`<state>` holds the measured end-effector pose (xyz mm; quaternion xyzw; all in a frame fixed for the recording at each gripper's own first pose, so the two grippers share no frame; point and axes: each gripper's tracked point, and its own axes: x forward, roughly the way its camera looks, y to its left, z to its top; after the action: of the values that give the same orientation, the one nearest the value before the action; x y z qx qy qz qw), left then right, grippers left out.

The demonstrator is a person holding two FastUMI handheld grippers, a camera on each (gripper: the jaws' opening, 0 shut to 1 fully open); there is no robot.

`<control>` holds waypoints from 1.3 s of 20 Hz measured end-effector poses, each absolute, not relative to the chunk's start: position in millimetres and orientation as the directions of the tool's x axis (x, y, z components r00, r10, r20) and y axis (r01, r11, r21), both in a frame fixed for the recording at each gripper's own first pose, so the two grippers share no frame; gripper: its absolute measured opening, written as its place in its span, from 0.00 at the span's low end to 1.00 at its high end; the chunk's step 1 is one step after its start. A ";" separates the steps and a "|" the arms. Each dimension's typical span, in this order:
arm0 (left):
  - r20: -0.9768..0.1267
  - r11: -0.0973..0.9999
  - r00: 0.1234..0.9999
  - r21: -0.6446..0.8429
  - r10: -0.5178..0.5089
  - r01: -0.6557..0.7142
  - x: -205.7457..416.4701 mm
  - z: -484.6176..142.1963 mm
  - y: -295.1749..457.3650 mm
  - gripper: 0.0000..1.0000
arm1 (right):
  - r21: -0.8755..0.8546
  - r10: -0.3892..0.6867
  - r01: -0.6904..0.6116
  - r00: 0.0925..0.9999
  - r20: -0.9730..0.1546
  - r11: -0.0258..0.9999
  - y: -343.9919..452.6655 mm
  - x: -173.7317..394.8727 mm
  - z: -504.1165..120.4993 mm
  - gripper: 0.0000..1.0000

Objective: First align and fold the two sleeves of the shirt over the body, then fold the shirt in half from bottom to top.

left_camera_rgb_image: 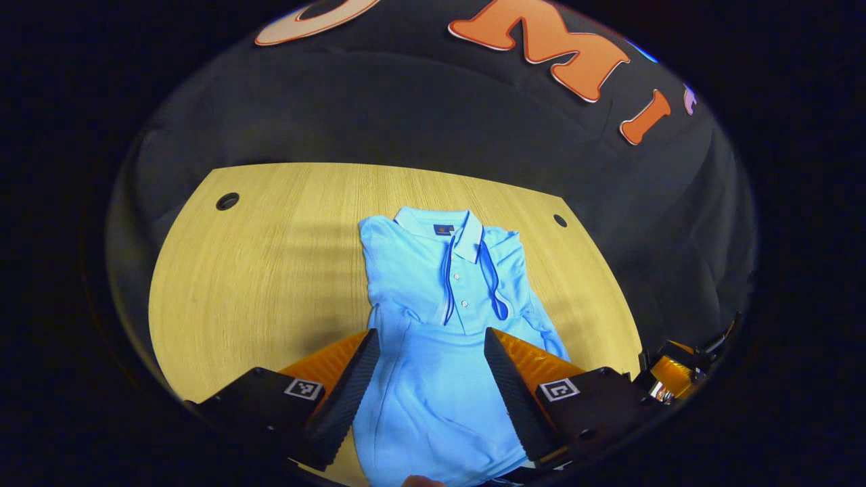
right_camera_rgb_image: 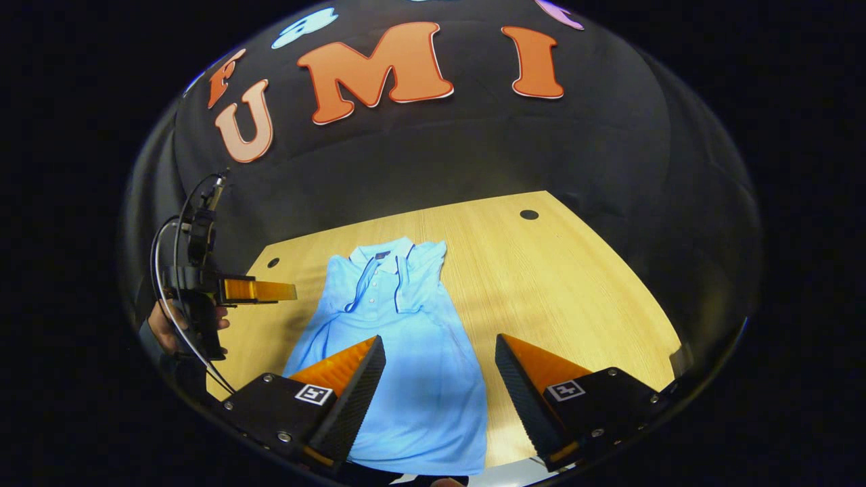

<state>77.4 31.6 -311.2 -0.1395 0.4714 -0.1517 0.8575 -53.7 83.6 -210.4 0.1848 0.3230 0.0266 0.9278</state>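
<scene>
Left gripper [left_camera_rgb_image: 427,368]: jaws wide apart, holding nothing, hanging above the shirt's [left_camera_rgb_image: 433,379] lower half. In the right gripper view the same tool [right_camera_rgb_image: 260,291] shows at the left edge, held up off the table [right_camera_rgb_image: 575,297] by a hand [right_camera_rgb_image: 166,328], well clear of the cloth. My read: it is parked high to keep the fingers from dragging the fabric before the next grab.

Shirt: flat on the table, collar [left_camera_rgb_image: 446,226] at the far end, hem toward the person. It reads as a narrow strip with both sides tucked in over the body; a folded flap lies beside the placket [left_camera_rgb_image: 454,284] on the right side. So the sleeve folds look done, and that narrow shape is what the bottom-to-top fold needs. A few wrinkles on the left edge near the shoulder. Hem corners are partly hidden behind the fingers, so I cannot tell how square they are.

Right gripper [right_camera_rgb_image: 440,379]: also wide open, empty, above the lower right part of the shirt, with one finger over the cloth and the other over bare table. That straddle suits a drop onto the right hem corner.

Judgement: next step is the half fold. Each tool likely takes one hem corner, lifts, carries it toward the collar. Risk: pinching only the top layer, so the tucked sleeves slip out, or uneven lift skewing the fold.

Table otherwise bare around the shirt, with small round holes near its far corners [left_camera_rgb_image: 227,201].
</scene>
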 end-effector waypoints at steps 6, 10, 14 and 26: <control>-0.796 0.943 0.506 -0.300 -0.331 0.146 14.5 -319.7 47.2 1.00 | 0.376 0.218 0.037 0.762 -0.610 0.926 89.8 -90.2 -232.7 0.99; -0.825 0.948 0.467 -0.291 -0.318 0.131 -36.9 -332.7 49.8 1.00 | 0.357 0.242 0.000 0.737 -0.631 0.934 94.5 -118.2 -249.5 0.99; -0.852 0.954 0.432 -0.284 -0.298 0.097 -83.2 -348.3 59.6 1.00 | 0.369 0.276 -0.020 0.701 -0.657 0.929 102.6 -141.5 -270.7 0.99; -0.915 0.965 0.310 -0.260 -0.259 0.037 -188.8 -404.8 76.9 1.00 | 0.382 0.343 -0.050 0.560 -0.755 0.923 124.3 -207.3 -354.2 0.99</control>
<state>-188.8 76.9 -404.8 -0.0955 0.5803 -0.0920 0.8036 -207.3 124.3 -354.2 0.1607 0.4554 0.1131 0.8683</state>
